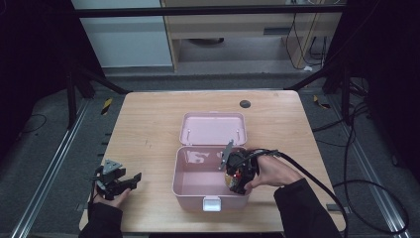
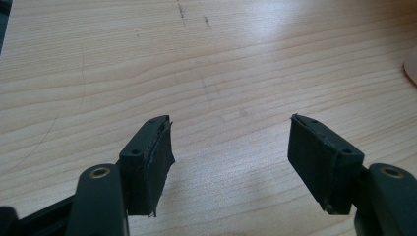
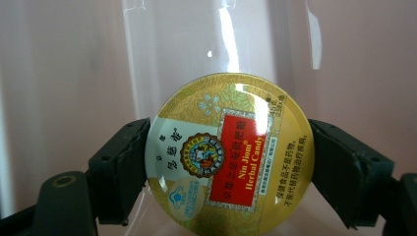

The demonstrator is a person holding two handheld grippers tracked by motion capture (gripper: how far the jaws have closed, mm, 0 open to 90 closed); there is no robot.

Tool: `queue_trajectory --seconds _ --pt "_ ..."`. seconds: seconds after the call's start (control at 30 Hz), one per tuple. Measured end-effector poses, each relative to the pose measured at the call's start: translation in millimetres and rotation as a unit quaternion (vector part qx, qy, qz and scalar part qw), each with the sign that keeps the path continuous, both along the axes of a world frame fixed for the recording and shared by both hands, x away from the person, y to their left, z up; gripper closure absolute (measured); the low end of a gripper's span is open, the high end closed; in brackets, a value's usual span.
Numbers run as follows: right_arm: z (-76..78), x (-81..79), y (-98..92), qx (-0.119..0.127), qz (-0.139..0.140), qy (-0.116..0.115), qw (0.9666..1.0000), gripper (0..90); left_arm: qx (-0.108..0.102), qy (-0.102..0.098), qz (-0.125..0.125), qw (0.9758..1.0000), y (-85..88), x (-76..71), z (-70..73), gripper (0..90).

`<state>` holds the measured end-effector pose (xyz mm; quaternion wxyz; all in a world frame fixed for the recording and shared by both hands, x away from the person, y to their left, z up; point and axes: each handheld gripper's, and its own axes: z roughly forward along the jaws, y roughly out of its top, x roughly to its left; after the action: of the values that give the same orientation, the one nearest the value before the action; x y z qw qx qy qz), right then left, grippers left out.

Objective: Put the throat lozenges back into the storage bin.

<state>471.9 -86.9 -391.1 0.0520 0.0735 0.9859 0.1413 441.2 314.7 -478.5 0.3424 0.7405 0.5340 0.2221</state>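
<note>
A pink box (image 1: 186, 171) stands open in the middle of the table, its lid (image 1: 213, 128) tilted back. My right gripper (image 1: 235, 181) reaches down into the box at its right side. In the right gripper view it (image 3: 229, 160) is shut on a round gold candy tin (image 3: 231, 152) with a red label, one jaw against each side of the tin's rim, above the box's pink floor (image 3: 59, 73). My left gripper (image 1: 132, 179) rests in a hand at the table's front left; in the left gripper view it (image 2: 230, 147) stands open over bare wood, nothing between the jaws.
The wooden table (image 1: 148, 129) has a small dark round disc (image 1: 244, 104) at its back edge. A white latch (image 1: 211, 204) sits on the box's front wall. The right gripper's cable (image 1: 317, 178) trails off to the right. A corner of the pink box (image 2: 412, 69) lies at the right edge of the left gripper view.
</note>
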Motion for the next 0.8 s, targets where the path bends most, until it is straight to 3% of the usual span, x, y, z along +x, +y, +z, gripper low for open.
queue_trajectory --seconds 0.37,0.8 --pt "-9.6 1.9 0.5 -0.004 0.001 0.012 0.9999 20.3 0.001 0.002 -0.001 1.0000 0.0 0.3 -0.6 32.6" --pt "-6.5 1.5 -2.1 -0.009 -0.004 0.006 0.9999 19.5 0.001 0.003 -0.002 1.0000 -0.1 0.5 -0.7 32.6"
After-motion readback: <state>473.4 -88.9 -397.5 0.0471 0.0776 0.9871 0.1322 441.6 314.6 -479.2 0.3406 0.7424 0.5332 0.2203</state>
